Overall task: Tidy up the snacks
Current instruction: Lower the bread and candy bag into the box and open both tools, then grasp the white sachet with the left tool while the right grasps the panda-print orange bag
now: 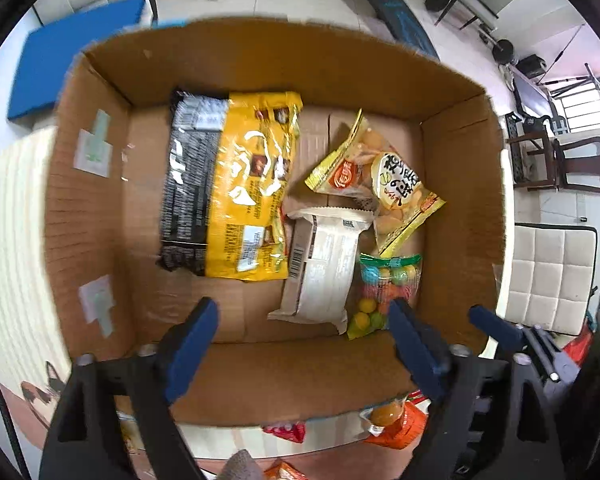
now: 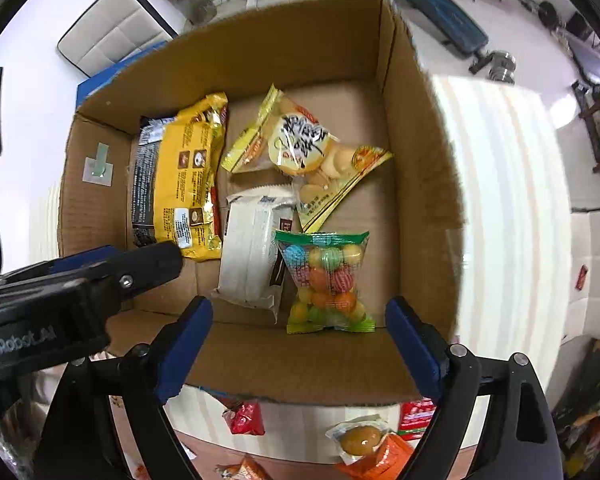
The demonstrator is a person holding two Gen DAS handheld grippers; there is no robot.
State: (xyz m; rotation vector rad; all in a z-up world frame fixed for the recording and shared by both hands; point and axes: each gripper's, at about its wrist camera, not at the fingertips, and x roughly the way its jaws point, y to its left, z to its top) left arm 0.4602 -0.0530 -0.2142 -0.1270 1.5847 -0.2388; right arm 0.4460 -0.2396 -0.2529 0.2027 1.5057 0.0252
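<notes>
With both grippers, left [image 1: 302, 318] and right [image 2: 298, 318], hanging empty over the box [image 1: 260, 60], fingers spread wide above the candy bag [image 2: 327, 282], you are probably turning to the loose snacks [image 2: 366, 442] on the tabletop [image 2: 508, 200], so be lifting clear of the rim first.

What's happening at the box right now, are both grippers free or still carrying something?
Both are free. The left gripper and right gripper hang open over the cardboard box, holding nothing. Inside lie a yellow-and-black pack, a white wrapped bar, a bag of round biscuits and a bag of coloured candy balls. More snacks, including an orange packet and a red packet, wait outside the box.
</notes>
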